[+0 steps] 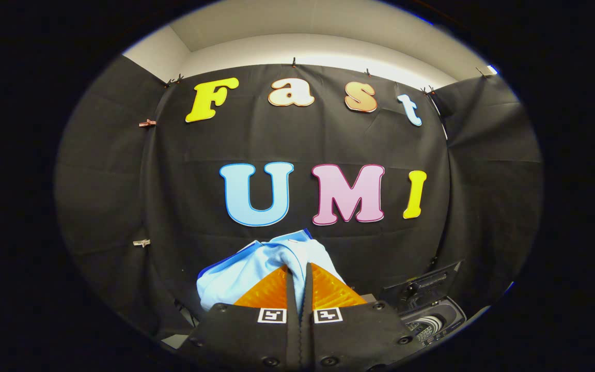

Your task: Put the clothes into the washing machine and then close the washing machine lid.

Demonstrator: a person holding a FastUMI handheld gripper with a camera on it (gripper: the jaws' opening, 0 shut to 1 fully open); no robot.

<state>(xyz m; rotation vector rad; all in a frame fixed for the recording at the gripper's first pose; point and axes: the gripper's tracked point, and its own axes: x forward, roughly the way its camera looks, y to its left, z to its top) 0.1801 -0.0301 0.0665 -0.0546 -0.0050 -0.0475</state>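
A light blue garment [256,266] with a darker blue trim hangs bunched over my gripper [298,274], whose two fingers are pressed together on a fold of the cloth. The cloth is lifted in the air in front of the booth's black wall. Below and to the right of the fingers I see part of the washing machine [432,315]: its dark control panel and the rim of its top opening. The drum's inside is hidden from me.
Black cloth walls close the booth behind and on both sides, held by small clips [147,123]. A pale ceiling strip [318,46] runs above the cloth.
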